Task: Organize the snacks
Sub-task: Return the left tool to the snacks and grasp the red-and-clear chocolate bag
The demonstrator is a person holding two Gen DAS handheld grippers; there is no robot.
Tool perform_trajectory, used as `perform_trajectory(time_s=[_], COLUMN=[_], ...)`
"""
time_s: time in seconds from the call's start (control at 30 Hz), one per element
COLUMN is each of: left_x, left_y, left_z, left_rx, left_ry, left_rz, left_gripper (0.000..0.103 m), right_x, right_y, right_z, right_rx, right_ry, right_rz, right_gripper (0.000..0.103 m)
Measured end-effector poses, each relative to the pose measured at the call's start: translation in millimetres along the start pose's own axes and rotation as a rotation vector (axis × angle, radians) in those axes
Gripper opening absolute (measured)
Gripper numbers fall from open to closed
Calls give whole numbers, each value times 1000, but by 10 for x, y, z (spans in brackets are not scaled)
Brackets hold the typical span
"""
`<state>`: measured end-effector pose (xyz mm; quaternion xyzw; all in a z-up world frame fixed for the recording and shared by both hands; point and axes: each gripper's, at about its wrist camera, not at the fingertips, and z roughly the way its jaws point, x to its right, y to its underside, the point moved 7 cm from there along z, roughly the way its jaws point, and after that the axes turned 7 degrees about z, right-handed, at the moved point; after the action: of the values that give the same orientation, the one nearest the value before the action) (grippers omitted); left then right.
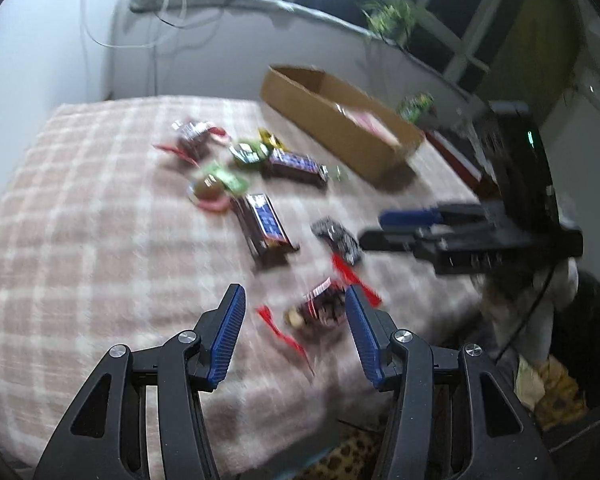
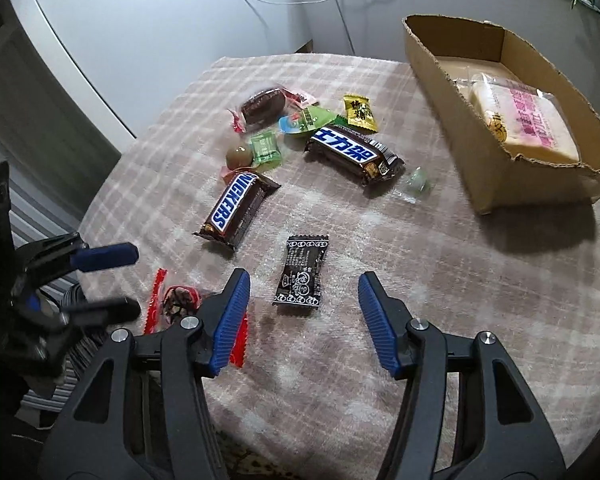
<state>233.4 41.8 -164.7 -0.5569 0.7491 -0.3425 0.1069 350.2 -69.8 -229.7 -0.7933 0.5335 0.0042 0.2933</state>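
Loose sweets and two Snickers bars (image 2: 236, 210) crowd the plaid cloth (image 2: 460, 280) beyond; the cardboard box (image 2: 452, 92) sits far right. The black sachet (image 2: 302, 276) lies lengthwise, pointing away, between my right gripper (image 2: 304, 304) pads, untouched. My left gripper (image 1: 294, 312) gapes over a red-ended candy (image 1: 322, 306), both tilted down

A plaid-covered table (image 2: 380, 380) carries scattered snacks (image 2: 236, 206) and a cardboard box (image 2: 452, 92).
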Motion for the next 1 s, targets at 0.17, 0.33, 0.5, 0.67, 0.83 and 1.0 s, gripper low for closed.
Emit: perform_trajectory(time_s=[0.17,0.33,0.5,0.67,0.83,1.0], left_x=[205,375,390,392,357,301], left_y=[35,28,23,57,70,122], left_z=[105,244,301,393,479,496], left_rx=[-25,-71,-94,-118,-116,-85], left_ry=[-49,-88,-104,-113,-112,-120], left_rz=[147,272,309,326,300,218], left_gripper=[51,51,51,51,51,44], right_x=[17,-12,-67,-71,-27,-55], right_y=[-2,-71,-28,-48,-59,-60], right_z=[70,170,270,317,318,321], right_rx=[-22,-37,-66,-67,-58,-33], right_ry=[26,46,63,106,141,153], right_rz=[-41,-79,-119,-154,-178,-194], right_gripper=[55,51,45,40,31,31])
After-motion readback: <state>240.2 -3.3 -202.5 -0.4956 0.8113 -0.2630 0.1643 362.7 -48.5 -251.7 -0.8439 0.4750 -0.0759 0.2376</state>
